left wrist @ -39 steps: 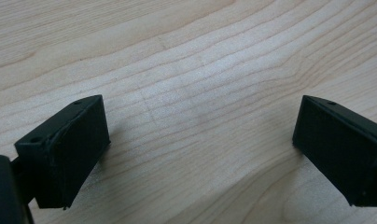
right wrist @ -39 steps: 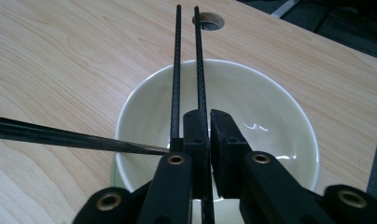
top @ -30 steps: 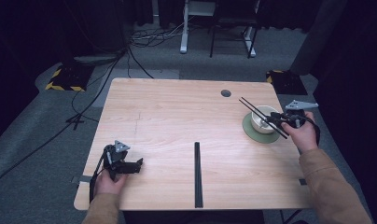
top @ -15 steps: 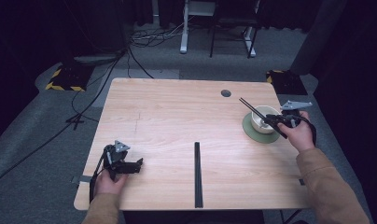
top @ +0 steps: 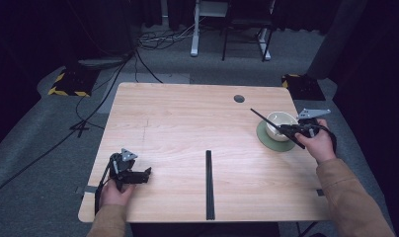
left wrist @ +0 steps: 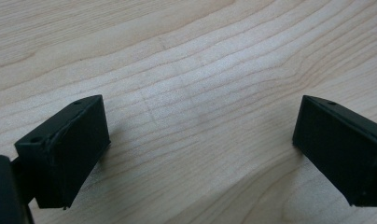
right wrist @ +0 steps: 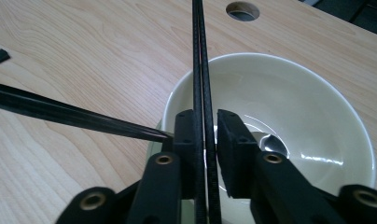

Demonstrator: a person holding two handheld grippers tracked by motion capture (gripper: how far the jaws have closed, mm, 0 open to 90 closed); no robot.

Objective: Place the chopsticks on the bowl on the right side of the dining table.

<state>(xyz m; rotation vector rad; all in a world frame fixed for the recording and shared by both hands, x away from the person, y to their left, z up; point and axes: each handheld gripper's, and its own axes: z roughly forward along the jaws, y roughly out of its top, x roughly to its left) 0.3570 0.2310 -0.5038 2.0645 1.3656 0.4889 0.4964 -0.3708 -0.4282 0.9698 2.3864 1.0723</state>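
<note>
A cream bowl [top: 281,120] stands on a green saucer [top: 265,140] at the table's right side. My right gripper [top: 287,129] hovers at the bowl's near rim, shut on a pair of thin black chopsticks [right wrist: 200,60] that run straight out over the bowl [right wrist: 294,107]. In the right gripper view its jaws [right wrist: 206,117] pinch the pair tightly. Another dark tapered stick [right wrist: 60,113] slants in from the left toward the jaws. A long black stick [top: 264,118] crosses the bowl in the high view. My left gripper [top: 147,173] rests open near the front left corner over bare wood [left wrist: 200,140].
A long black strip [top: 209,182] lies on the wooden table [top: 187,123], running from the middle to the front edge. A round cable hole [top: 239,98] sits behind the bowl. Cables and desk legs stand on the floor beyond the table's far edge.
My right hand has shifted a little to the left over the bowl with the chopsticks, which now read as one line from above. The left gripper has not moved.
</note>
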